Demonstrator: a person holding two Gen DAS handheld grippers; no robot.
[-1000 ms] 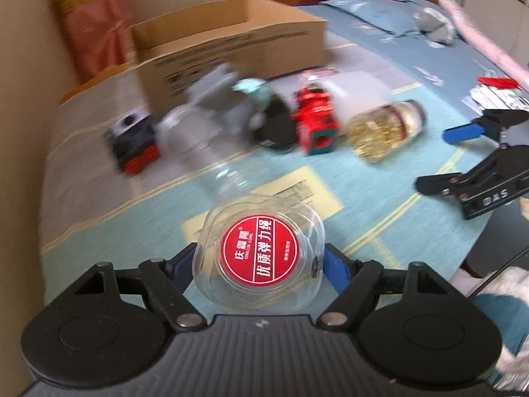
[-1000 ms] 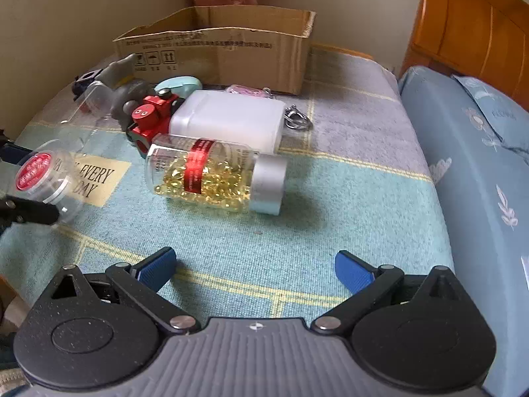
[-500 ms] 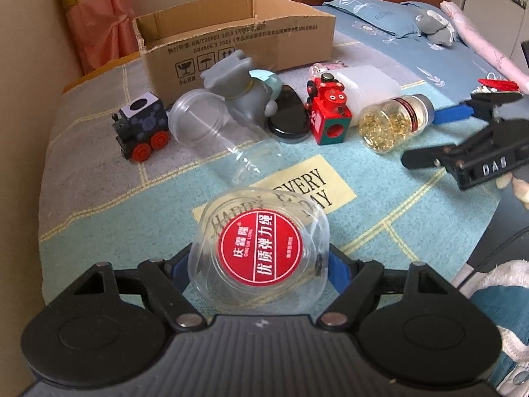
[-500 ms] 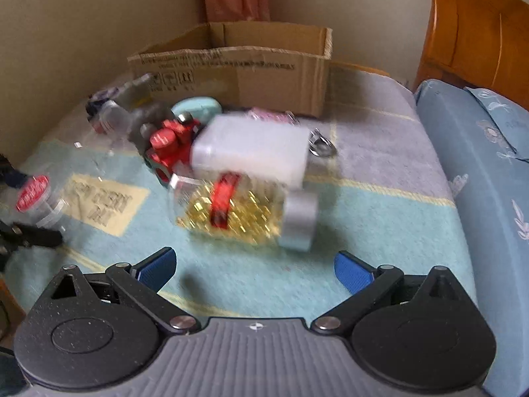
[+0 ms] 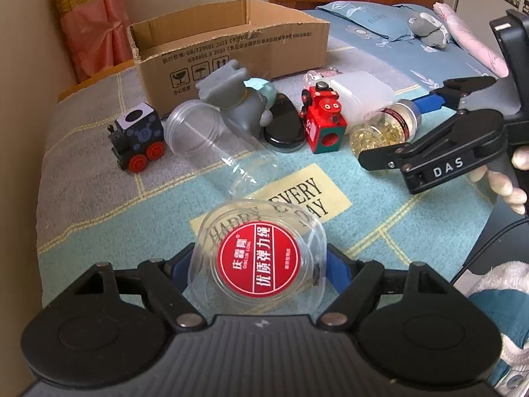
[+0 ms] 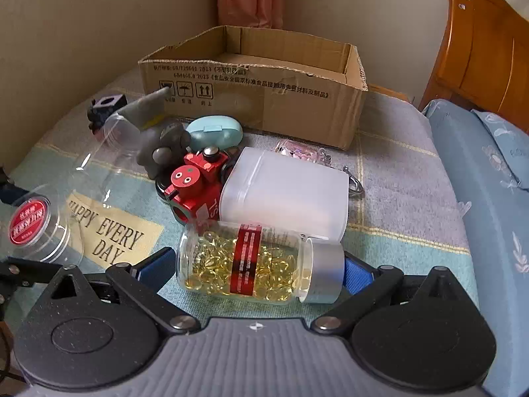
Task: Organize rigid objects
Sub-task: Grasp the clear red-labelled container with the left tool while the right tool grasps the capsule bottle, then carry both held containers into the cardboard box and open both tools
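Two toy trains [image 5: 139,139] | one capsule bottle [image 6: 258,263] | one cardboard box [image 5: 231,49]

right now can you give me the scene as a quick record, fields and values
surface: bed blanket
left gripper: shut on clear round case with red label
right gripper: open, fingers either side of capsule bottle
capsule bottle: lying on its side, against white container
cardboard box: open top, behind the toys
other items: red toy train, dark toy train

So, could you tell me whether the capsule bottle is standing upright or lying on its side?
On its side. The capsule bottle lies across the blanket, silver cap pointing right, capsules pooled along its lower wall.
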